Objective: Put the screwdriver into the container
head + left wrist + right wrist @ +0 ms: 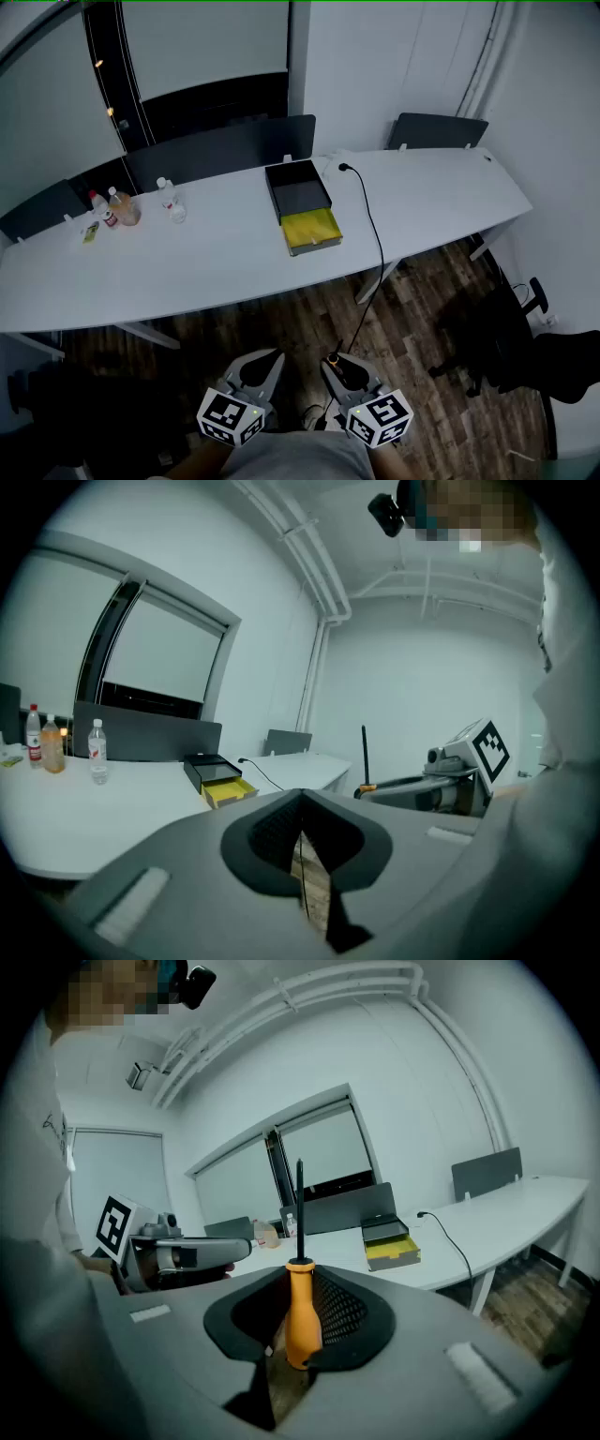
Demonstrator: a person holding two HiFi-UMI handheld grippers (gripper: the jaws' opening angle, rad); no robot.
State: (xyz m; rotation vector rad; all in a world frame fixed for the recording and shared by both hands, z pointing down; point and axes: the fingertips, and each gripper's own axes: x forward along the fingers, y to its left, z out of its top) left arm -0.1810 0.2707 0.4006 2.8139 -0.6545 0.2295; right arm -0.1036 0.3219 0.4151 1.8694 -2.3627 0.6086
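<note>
- Gripping the screwdriver [301,1316] by its orange handle, the right gripper [302,1335] is carrying it upright, and the thin dark shaft is pointing up past the jaw tips. The jaws are standing only as wide as the handle, and both pads are pressing on it.
- The left gripper [302,850] is holding nothing. Its jaws are standing together, with only a thin slit between them.
- Both grippers are hanging low, close to the person's body and over the wooden floor [412,309], well apart from the white table [187,262].
- The container [302,202], a black box with a yellow part at its near end, is sitting near the middle of the table. A black cable [373,234] is running just to the right of it, and some bottles [170,199] are standing far to the left.
- The screwdriver is looking light and stiff, not fragile. Its handle is smooth and rounded, so I am judging that it can turn or slide between the pads.
- The thick middle of the handle is looking like the best place to hold, and the pads are sitting there now. The shaft is too thin for a sure grip.
- The screwdriver is not yet in the container; the carrying step is in hand.
</note>
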